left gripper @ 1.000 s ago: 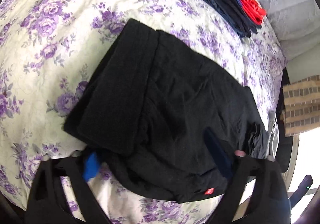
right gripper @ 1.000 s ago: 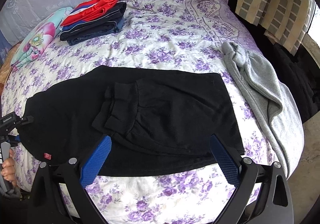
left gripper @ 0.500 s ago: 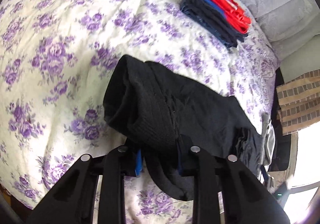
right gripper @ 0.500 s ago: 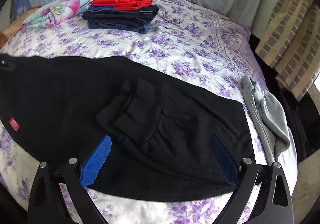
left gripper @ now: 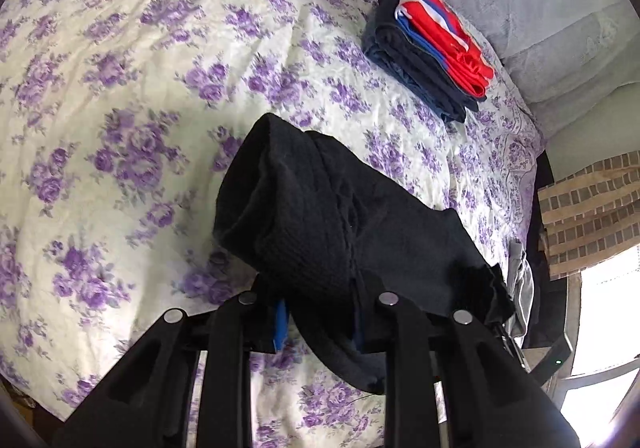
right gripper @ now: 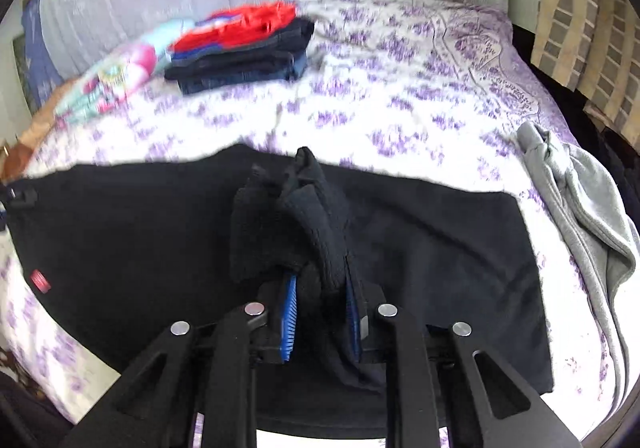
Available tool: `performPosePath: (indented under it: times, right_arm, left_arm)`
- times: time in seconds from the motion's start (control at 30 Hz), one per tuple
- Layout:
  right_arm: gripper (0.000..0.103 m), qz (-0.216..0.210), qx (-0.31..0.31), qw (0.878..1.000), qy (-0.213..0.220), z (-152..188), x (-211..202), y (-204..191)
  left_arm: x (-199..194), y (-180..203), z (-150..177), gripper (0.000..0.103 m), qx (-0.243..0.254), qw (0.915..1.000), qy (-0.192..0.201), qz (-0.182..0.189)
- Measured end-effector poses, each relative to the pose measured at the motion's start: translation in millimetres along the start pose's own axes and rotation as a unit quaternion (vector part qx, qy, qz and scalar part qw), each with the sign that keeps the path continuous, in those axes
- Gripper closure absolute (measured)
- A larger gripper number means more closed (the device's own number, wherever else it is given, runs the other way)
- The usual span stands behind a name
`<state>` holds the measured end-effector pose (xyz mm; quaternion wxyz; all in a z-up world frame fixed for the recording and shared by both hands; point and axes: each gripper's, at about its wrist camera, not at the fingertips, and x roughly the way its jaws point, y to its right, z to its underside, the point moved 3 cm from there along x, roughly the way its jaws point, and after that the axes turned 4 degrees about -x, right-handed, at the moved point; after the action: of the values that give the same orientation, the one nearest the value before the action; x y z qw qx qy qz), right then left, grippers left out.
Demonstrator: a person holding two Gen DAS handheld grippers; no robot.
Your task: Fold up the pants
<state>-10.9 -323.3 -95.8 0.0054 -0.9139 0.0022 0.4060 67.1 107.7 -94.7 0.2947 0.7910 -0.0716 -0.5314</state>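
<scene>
In the left wrist view, our left gripper (left gripper: 318,322) pinches a thick bunched roll of the black pants (left gripper: 320,216), soft knit lifted off the floral bedspread (left gripper: 120,108); a folded stack of clothes (left gripper: 428,52) sits at two o'clock. In the right wrist view, our right gripper (right gripper: 320,312) is clamped on a ribbed cuff wad, the pants (right gripper: 140,232) lying partly folded across the bed, so we judge a last fold remains, with a grey garment (right gripper: 580,200) at three o'clock.

One black pants (right gripper: 420,248), one grey garment (right gripper: 580,200), one folded stack (left gripper: 428,48), two grippers
</scene>
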Motion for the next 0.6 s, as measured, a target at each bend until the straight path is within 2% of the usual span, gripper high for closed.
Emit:
performPosePath:
  times: [0.13, 0.2, 0.27, 0.37, 0.4, 0.43, 0.47, 0.5, 0.57, 0.6]
  right_arm:
    - [0.083, -0.067, 0.091, 0.993, 0.034, -18, -29, 16]
    - [0.083, -0.092, 0.158, 0.982, 0.044, -19, -40, 43]
    - [0.083, -0.094, 0.226, 0.968, 0.049, -12, -46, 78]
    - [0.083, -0.040, 0.300, 0.952, 0.039, 17, -45, 136]
    - [0.079, -0.021, 0.321, 0.947, 0.013, 31, -36, 154]
    - [0.063, 0.010, 0.339, 0.941, -0.014, 49, -26, 170]
    - [0.054, 0.046, 0.361, 0.931, -0.039, 68, -19, 186]
    - [0.052, 0.067, 0.379, 0.922, -0.048, 84, -18, 197]
    - [0.052, 0.063, 0.407, 0.911, -0.025, 97, -29, 207]
    - [0.051, 0.066, 0.410, 0.910, -0.012, 98, -36, 206]
  left_arm:
    - [-51, -40, -14, 0.081, -0.007, 0.9981, 0.051, -0.032]
    - [-78, -71, -18, 0.081, -0.016, 0.9949, 0.076, -0.065]
    - [-101, -110, -20, 0.081, -0.040, 0.9900, 0.092, -0.099]
    - [-111, -158, -15, 0.081, -0.074, 0.9860, 0.075, -0.129]
    - [-105, -172, -9, 0.079, -0.079, 0.9864, 0.058, -0.132]
    - [-98, -182, -5, 0.073, -0.084, 0.9854, 0.049, -0.140]
    - [-90, -191, -1, 0.066, -0.090, 0.9826, 0.044, -0.156]
    - [-85, -199, 3, 0.063, -0.097, 0.9795, 0.039, -0.172]
    - [-83, -206, 7, 0.058, -0.114, 0.9784, 0.041, -0.167]
    - [-87, -206, 8, 0.056, -0.117, 0.9778, 0.046, -0.167]
